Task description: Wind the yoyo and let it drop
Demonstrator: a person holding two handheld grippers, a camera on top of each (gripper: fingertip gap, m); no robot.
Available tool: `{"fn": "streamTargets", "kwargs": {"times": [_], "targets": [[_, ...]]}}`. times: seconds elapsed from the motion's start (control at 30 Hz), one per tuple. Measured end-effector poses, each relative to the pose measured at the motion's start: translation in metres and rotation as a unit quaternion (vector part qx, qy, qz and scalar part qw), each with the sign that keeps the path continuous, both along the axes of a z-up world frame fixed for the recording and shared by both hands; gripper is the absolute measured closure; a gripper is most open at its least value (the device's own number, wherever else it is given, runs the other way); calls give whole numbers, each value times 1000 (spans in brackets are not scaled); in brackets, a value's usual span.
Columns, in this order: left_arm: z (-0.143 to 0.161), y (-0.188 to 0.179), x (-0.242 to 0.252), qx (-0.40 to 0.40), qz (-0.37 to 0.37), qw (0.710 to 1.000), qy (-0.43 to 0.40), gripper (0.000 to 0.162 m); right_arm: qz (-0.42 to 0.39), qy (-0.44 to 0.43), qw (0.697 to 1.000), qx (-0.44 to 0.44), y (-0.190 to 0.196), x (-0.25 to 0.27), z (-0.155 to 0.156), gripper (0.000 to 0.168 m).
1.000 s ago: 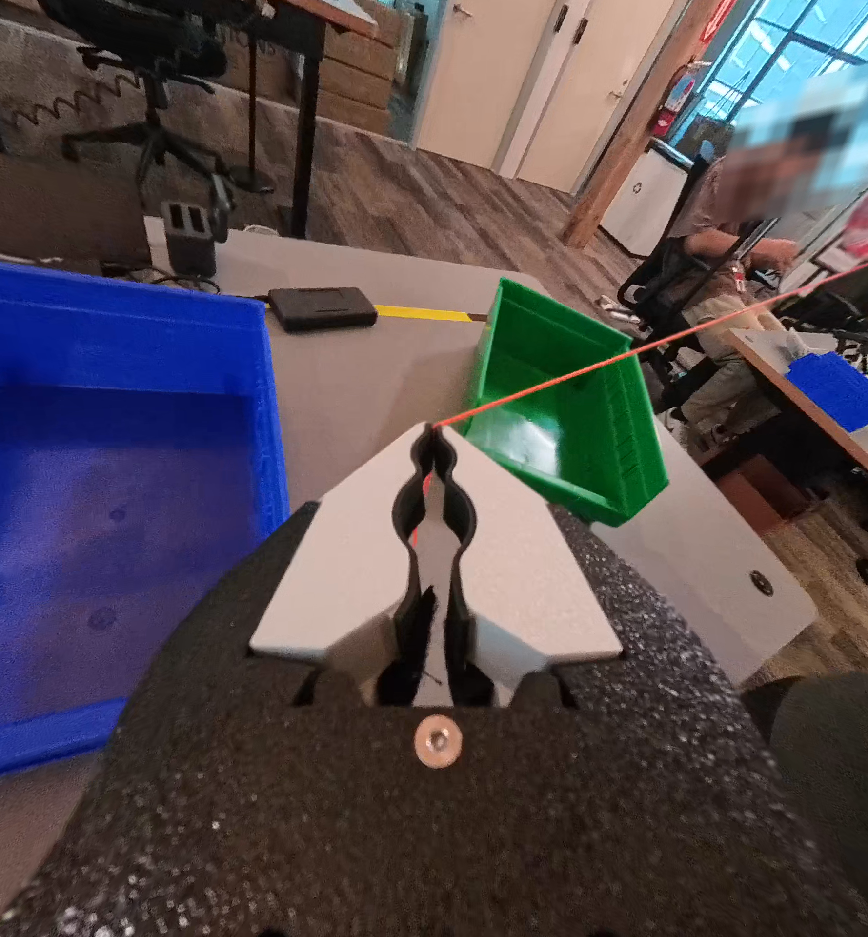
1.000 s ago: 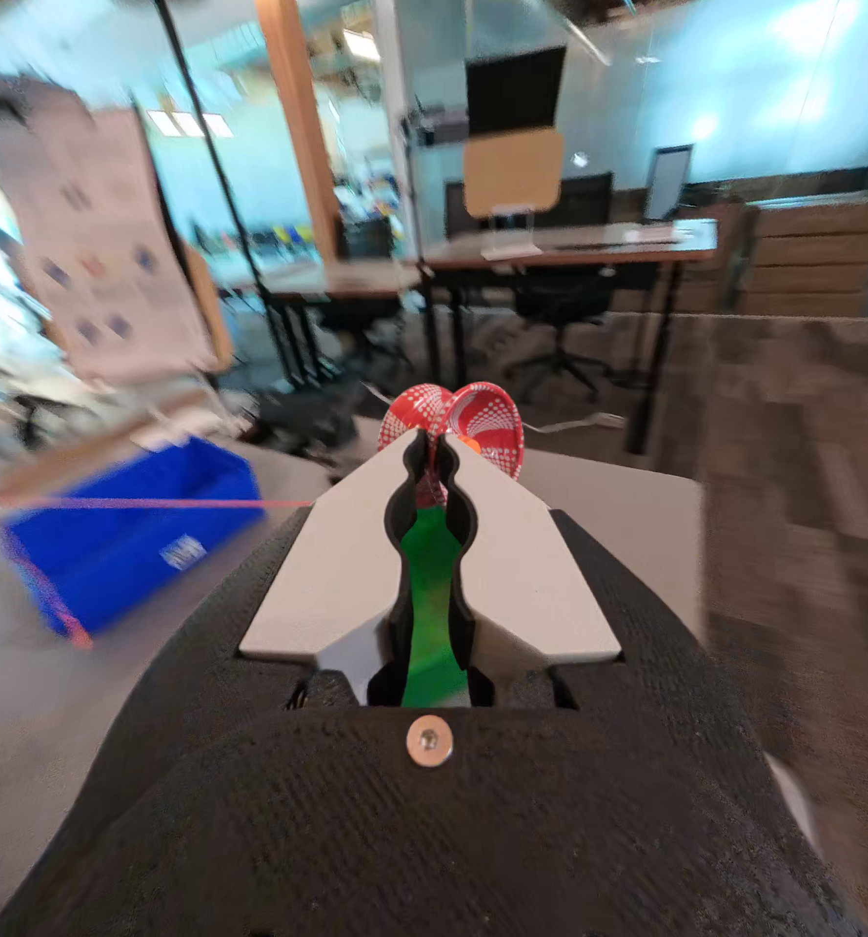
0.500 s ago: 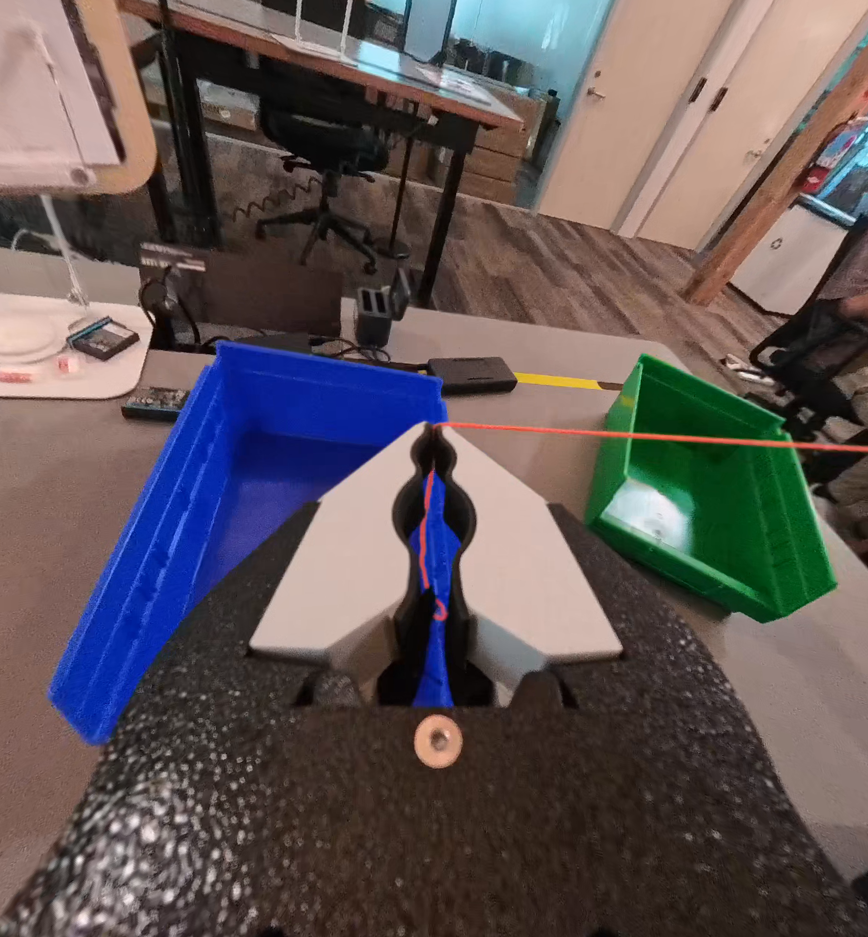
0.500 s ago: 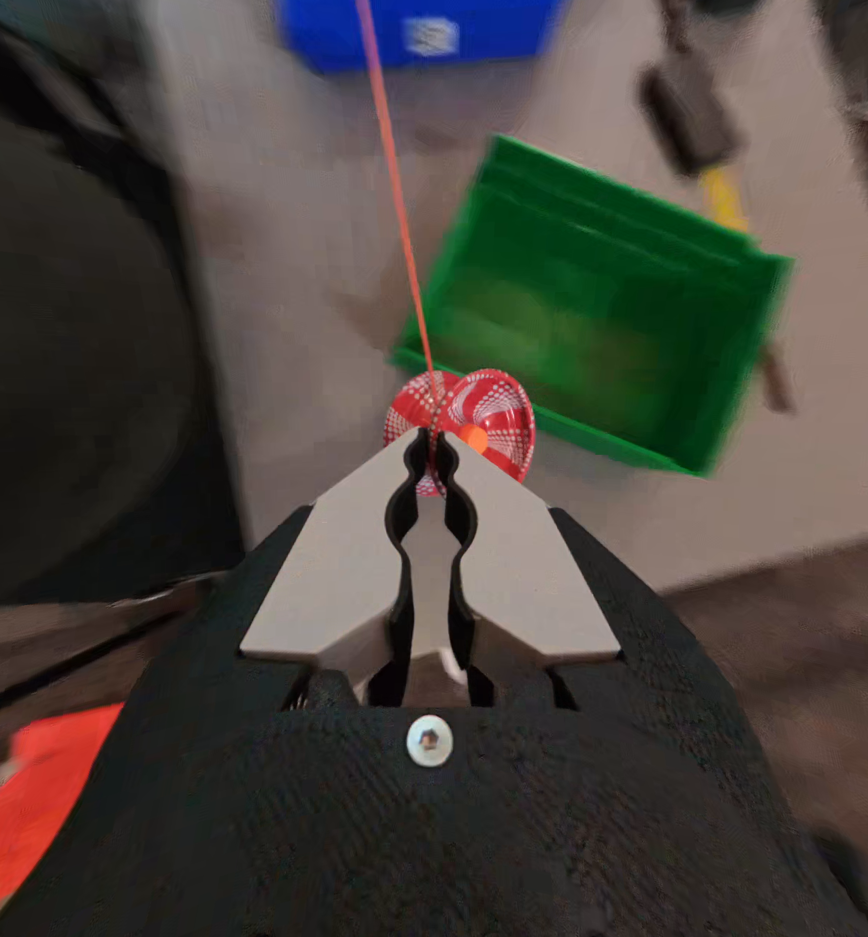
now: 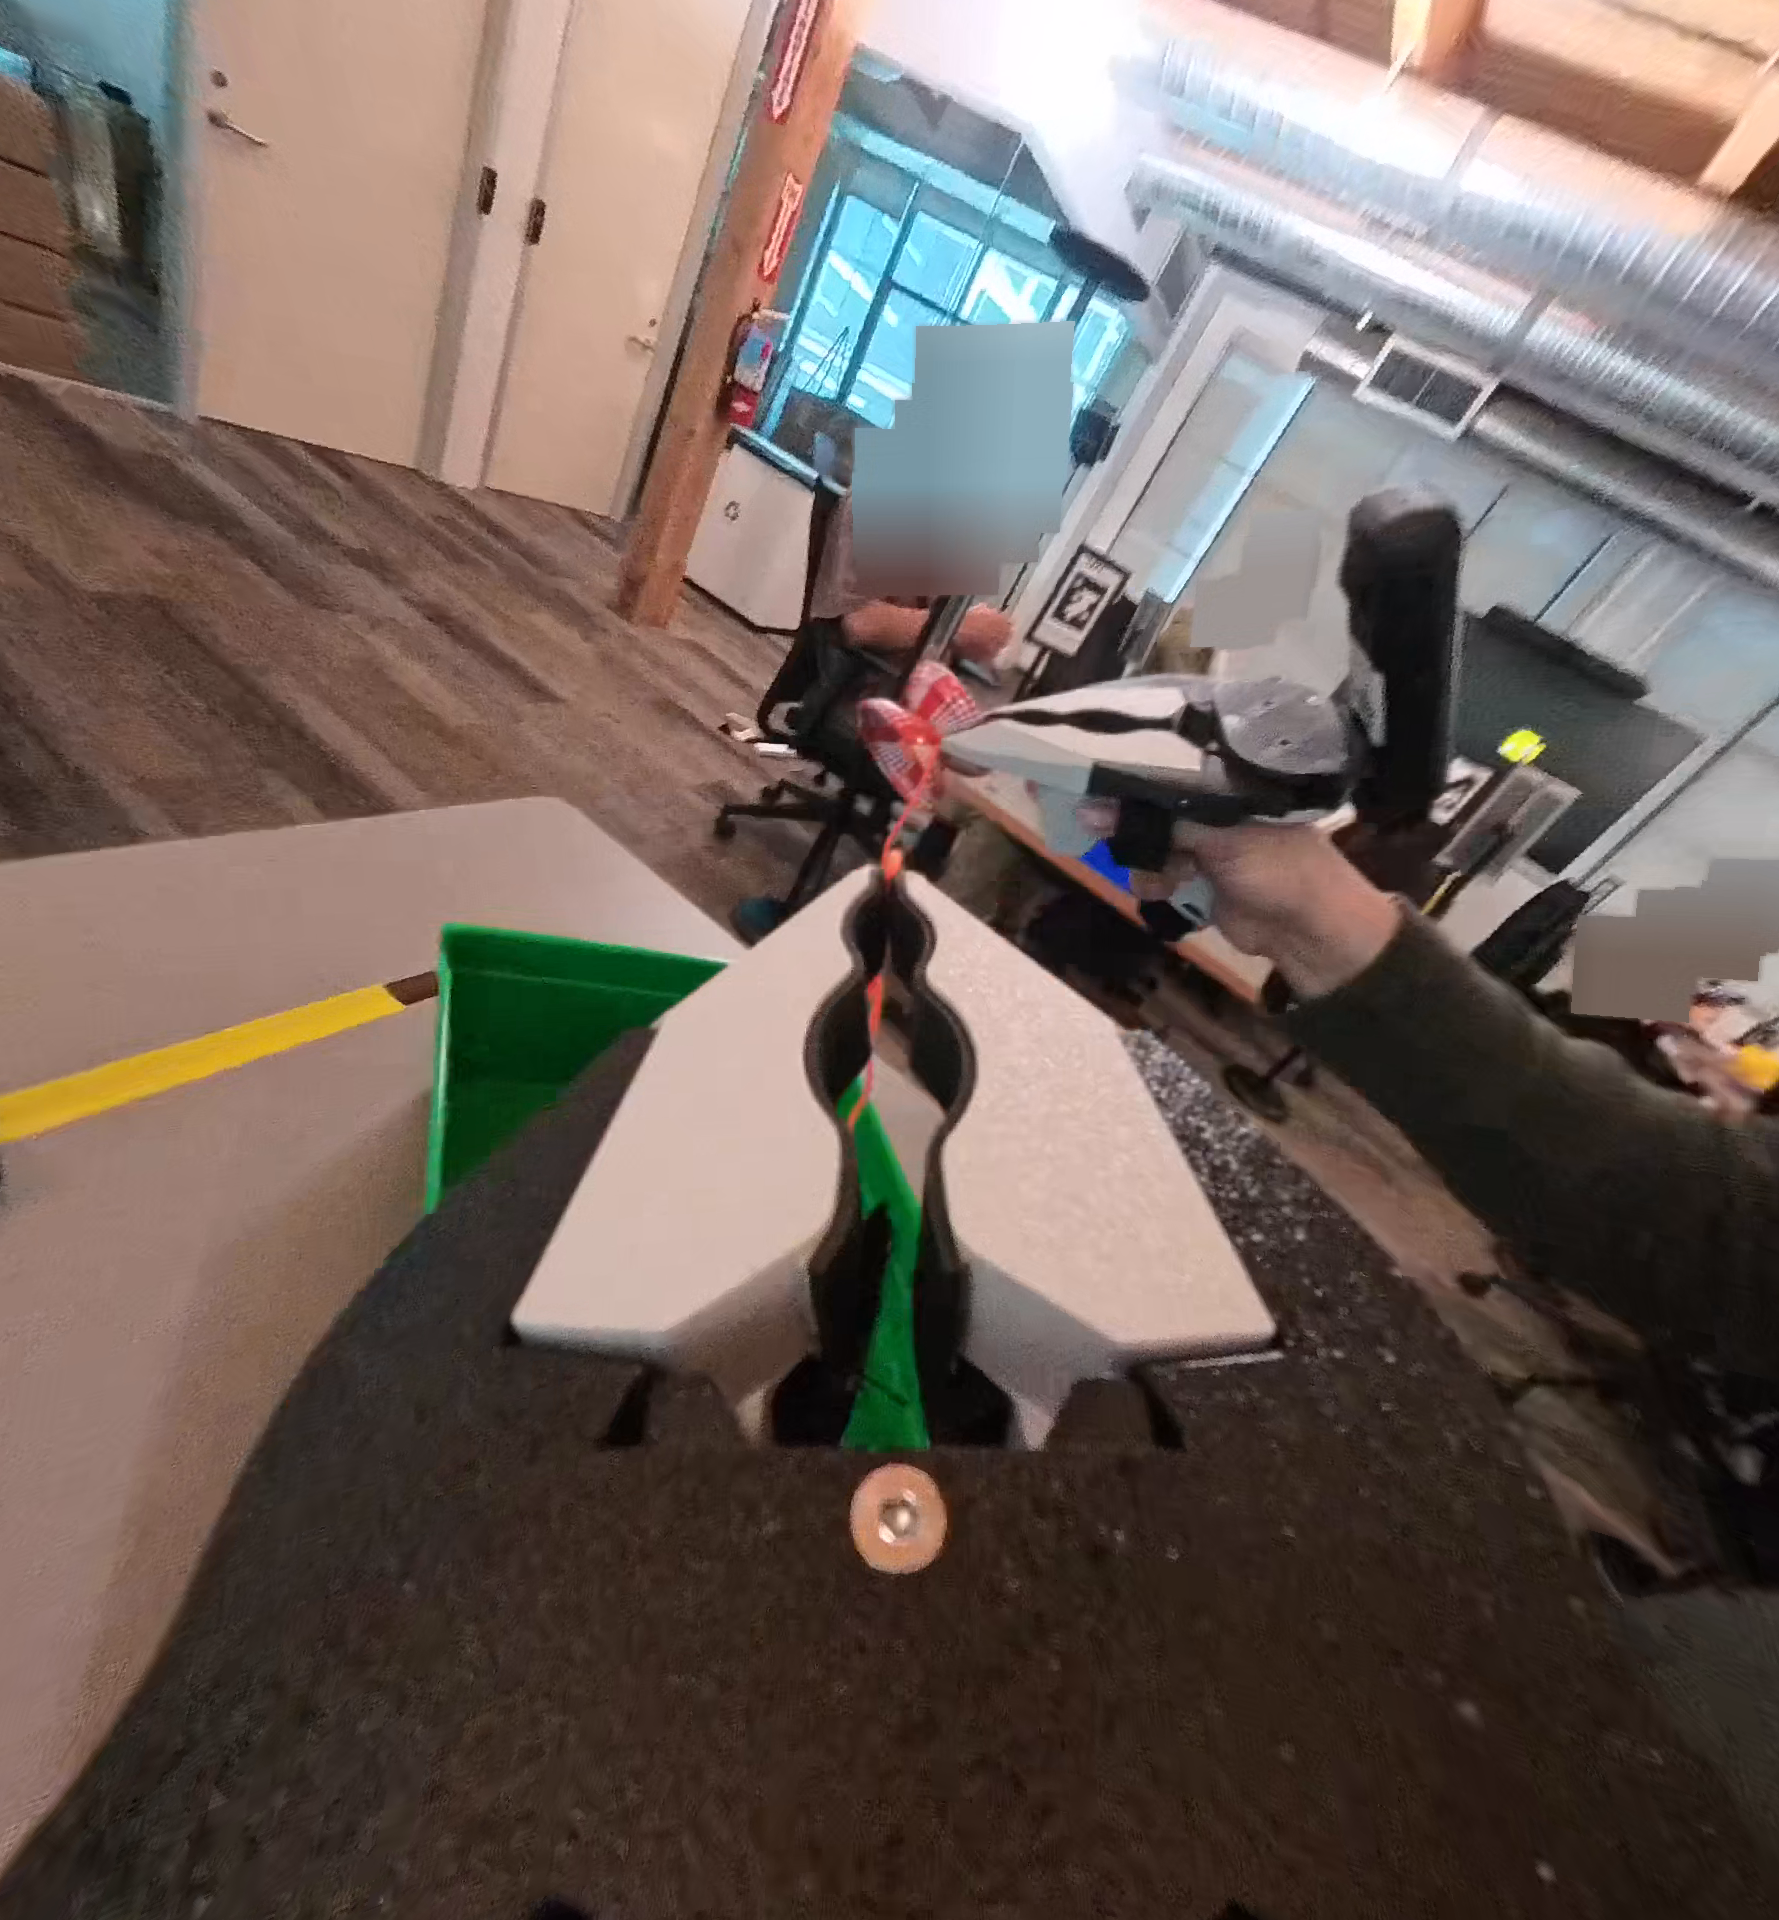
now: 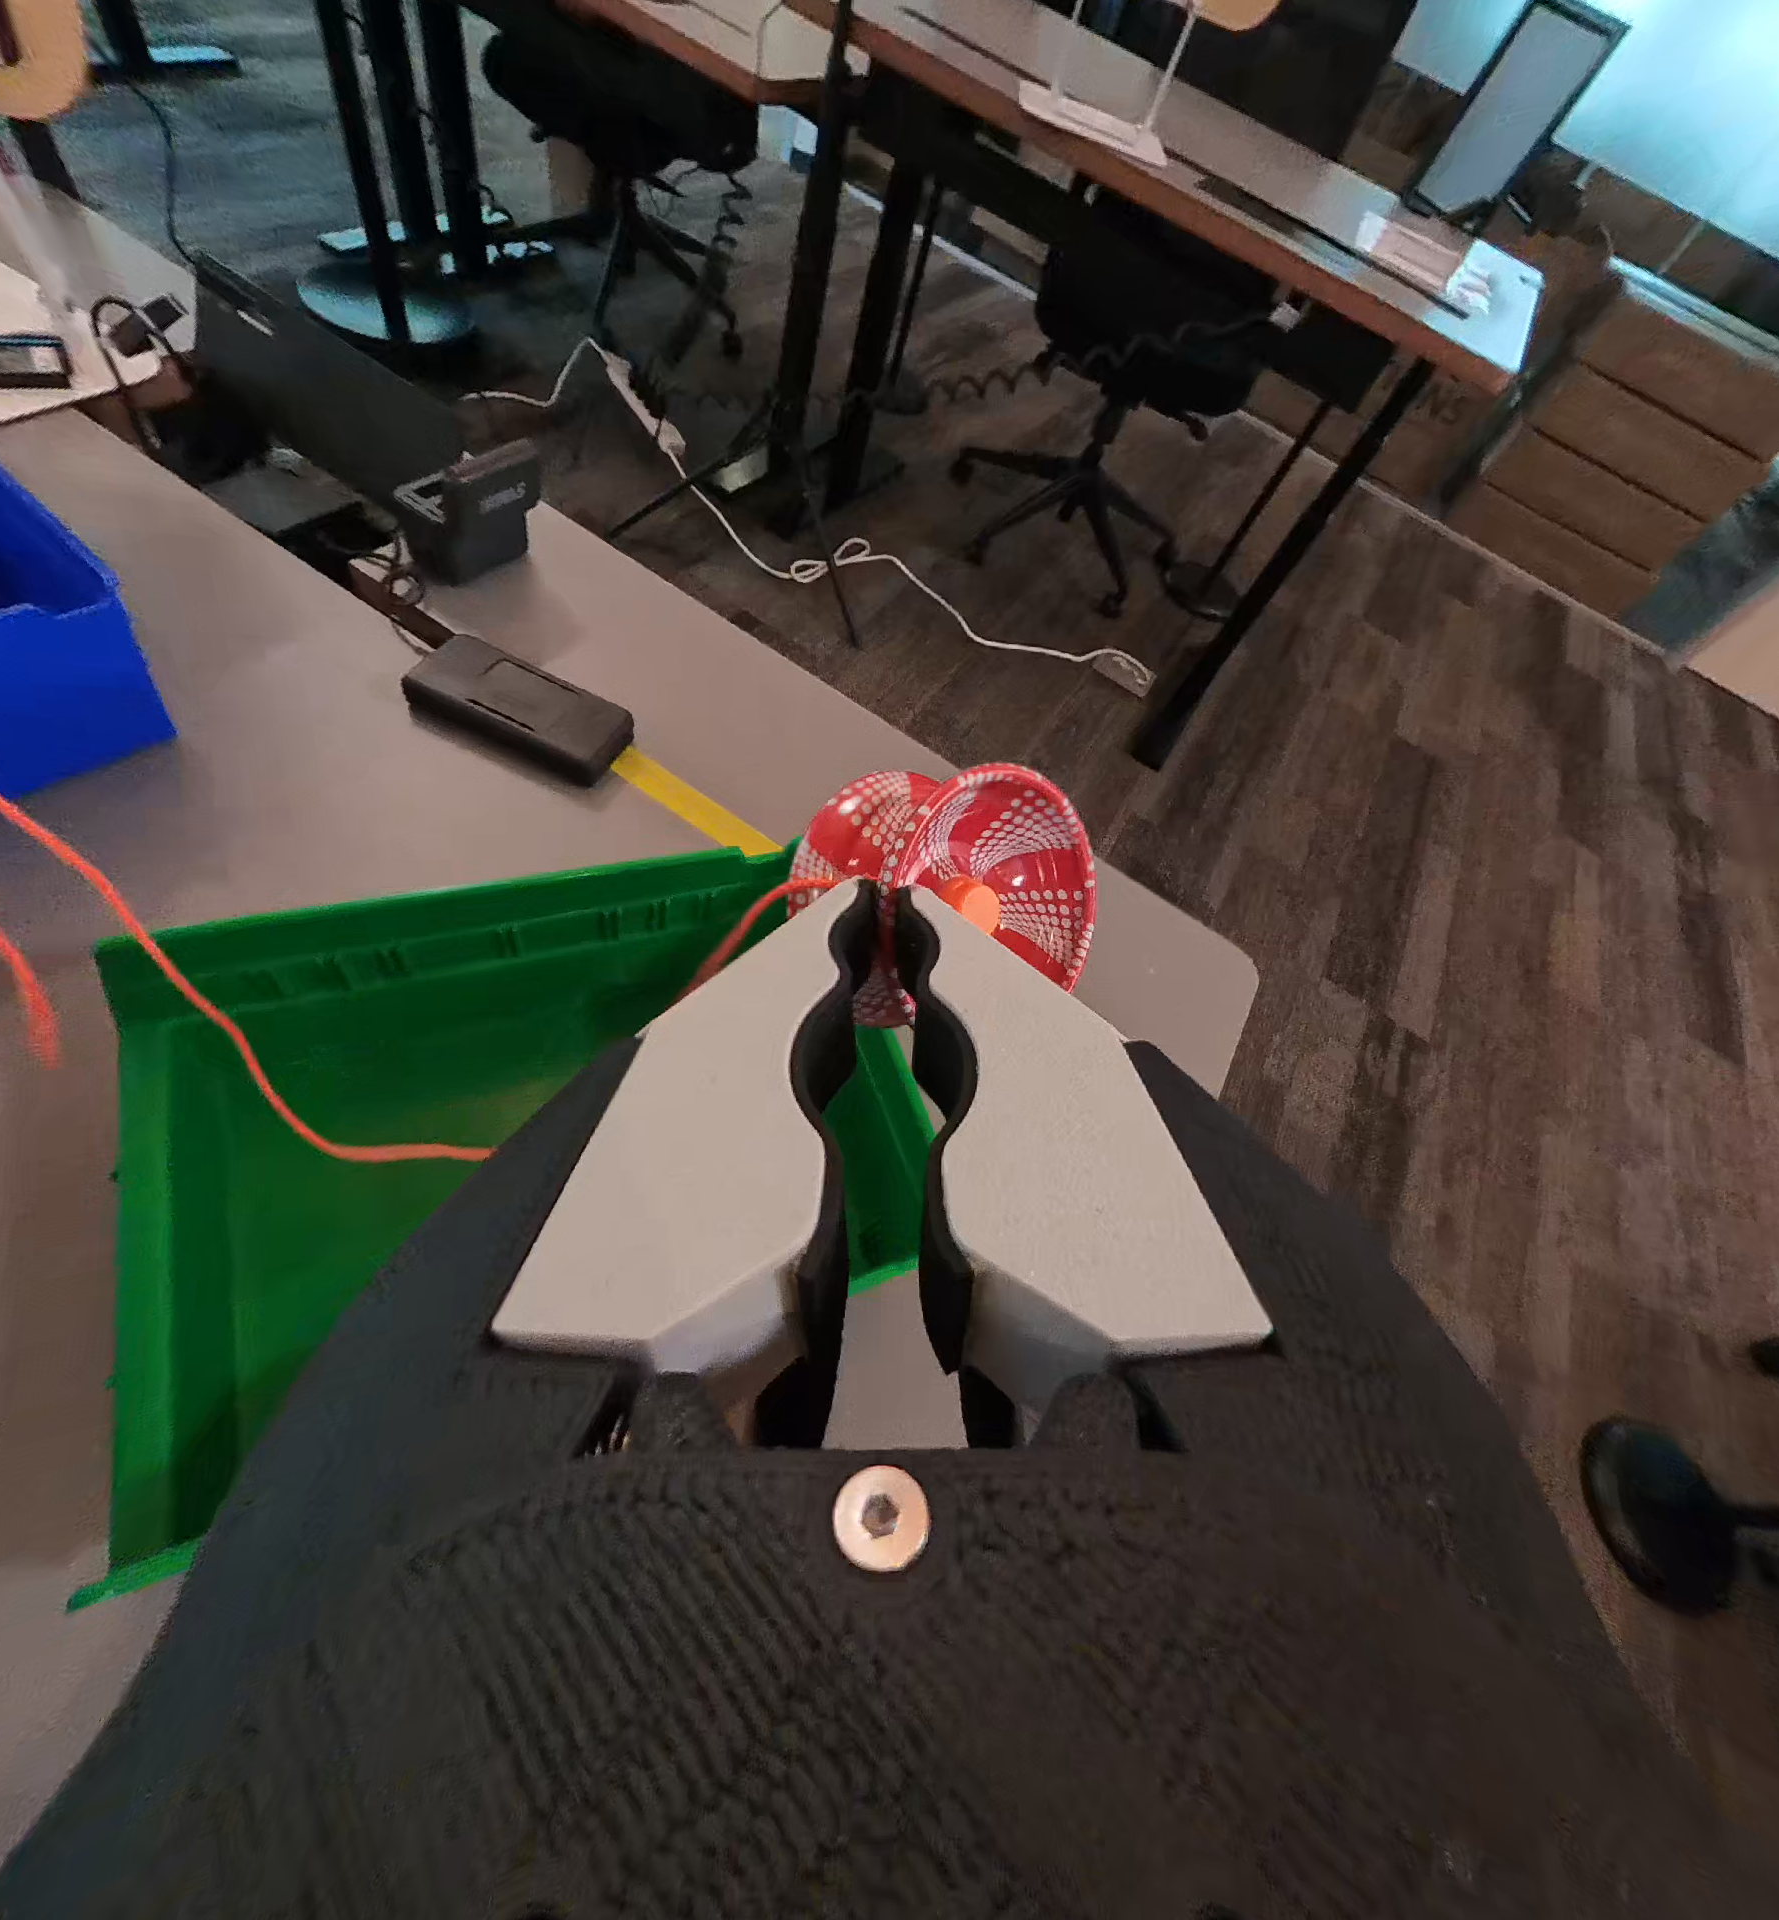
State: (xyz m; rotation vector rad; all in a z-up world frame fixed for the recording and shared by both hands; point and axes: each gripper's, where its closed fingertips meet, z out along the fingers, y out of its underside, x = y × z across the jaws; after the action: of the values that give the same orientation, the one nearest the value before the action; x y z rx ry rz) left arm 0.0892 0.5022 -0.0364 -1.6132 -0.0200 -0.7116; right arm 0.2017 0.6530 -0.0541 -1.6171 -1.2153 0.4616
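The grey tabletop [image 6: 365, 717] stretches out toward the wood-pattern floor [image 6: 1487, 831], with a strip of yellow tape [image 5: 178, 1049] running across it. A green plastic bin [image 6: 365, 1039] sits open near the tabletop's corner, and the corner of a blue plastic bin [image 6: 23, 665] shows well apart from it at the left edge of the right wrist view. Between the two bins, nearer the far edge, lies a flat black rectangular device [image 6: 516, 709], touching the end of the yellow tape.

The right gripper [image 6: 880, 904], black-bodied with grey fingers, is held up over the green bin's far corner, a person's hand [image 5: 1280, 904] in a dark green sleeve [image 5: 1591, 1164] around its handle. Its jaws are clamped on the rim of one half of the red yoyo with white dotted swirls [image 6: 978, 883], which sticks out beyond the tips with its orange hub facing the camera.

The left gripper [image 5: 890, 888] sits just below the yoyo, its jaws pressed together on the thin orange string [image 5: 900, 831]. From the yoyo's gap the string also trails in a slack loop across the green bin and away to the left
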Motion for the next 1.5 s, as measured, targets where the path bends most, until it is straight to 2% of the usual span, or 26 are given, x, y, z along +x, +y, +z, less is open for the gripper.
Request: {"fn": "streamTargets", "kwargs": {"times": [0.07,0.13,0.23,0.33,0.47,0.57,0.63,0.7,0.8,0.87,0.97,1.07,1.1,1.17,1.23,1.3,1.37,1.43,1.5], "targets": [[-20,28,13,-51,-12,998,33,162,1,-27,999,-28,2,-6,-18,167],[-66,47,26,-144,-44,986,66,162,21,-86,993,-79,-1,-13,-54,167],[-133,60,42,-248,-77,964,64,162,28,-185,976,-107,-3,-13,-115,167],[-195,55,39,-337,-69,929,139,162,17,-261,962,-84,3,-9,-158,167],[-235,25,33,-419,-76,873,238,162,0,-346,938,-33,18,6,-193,167],[-245,9,42,-448,-102,858,230,162,13,-337,940,-48,13,1,-206,166],[-242,7,43,-447,-91,865,211,115,7,-328,942,-74,11,-2,-208,139],[-229,5,43,-424,-79,882,190,86,-9,-302,950,-84,13,-4,-199,113],[-199,-8,36,-384,-63,909,151,64,-36,-235,966,-100,13,-2,-169,88],[-171,-27,24,-349,-42,928,122,57,-70,-171,975,-120,12,12,-146,76],[-137,-62,-17,-296,32,952,72,59,-115,-50,973,-193,-4,35,-129,71],[-121,-95,-79,-250,153,955,49,66,-133,-2,957,-260,-37,49,-141,65],[-120,-103,-94,-238,174,955,38,69,-132,4,953,-274,-50,49,-148,64],[-120,-112,-109,-235,180,955,-6,64,-141,5,948,-287,-68,50,-162,62],[-135,-122,-129,-264,215,940,16,58,-151,6,939,-310,-83,47,-177,60],[-170,-144,-160,-336,281,895,89,46,-155,9,931,-331,-95,42,-187,59],[-209,-168,-181,-409,311,843,158,35,-146,12,925,-349,-108,34,-194,64],[-244,-188,-187,-470,306,807,186,37,-144,0,925,-352,-115,30,-203,71],[-268,-200,-187,-501,296,793,183,52,-142,-23,928,-343,-118,28,-213,88]]}}
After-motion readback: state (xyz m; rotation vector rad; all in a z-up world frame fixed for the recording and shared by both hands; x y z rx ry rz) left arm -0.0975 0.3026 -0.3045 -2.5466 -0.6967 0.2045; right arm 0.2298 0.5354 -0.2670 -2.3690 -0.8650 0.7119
